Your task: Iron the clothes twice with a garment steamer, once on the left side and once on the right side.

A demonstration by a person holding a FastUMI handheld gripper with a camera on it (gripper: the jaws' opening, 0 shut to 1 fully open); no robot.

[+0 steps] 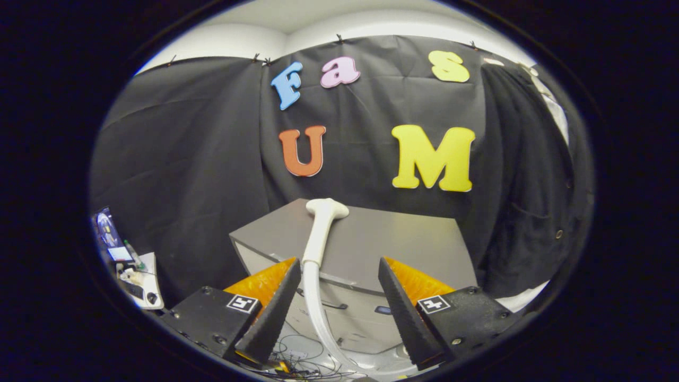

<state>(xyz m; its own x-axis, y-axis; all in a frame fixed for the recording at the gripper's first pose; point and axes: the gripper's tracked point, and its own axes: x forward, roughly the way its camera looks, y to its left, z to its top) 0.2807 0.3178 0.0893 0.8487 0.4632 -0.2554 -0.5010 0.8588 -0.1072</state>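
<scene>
Grey cabinet [403, 239] ahead bears the steamer head [324, 212]; its hose [318, 307] runs between the open jaws.

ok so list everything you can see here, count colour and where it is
steamer head: one, white, lying on top of the cabinet, beyond the fingers
steamer hose: one, white, running down from the head between the fingers, close beside the left one
cabinet: one, grey, just ahead of the fingers, against the cloth wall
dark garment: one, black, hanging to the right of the cabinet
cloth wall: one, black, behind the cabinet
side table with clutter: one, white top, small items too small to tell, left of the cabinet
cables: several, dark, on the floor below the cabinet
gripper: one, fingers open, pressing on nothing, hose passing between them
</scene>
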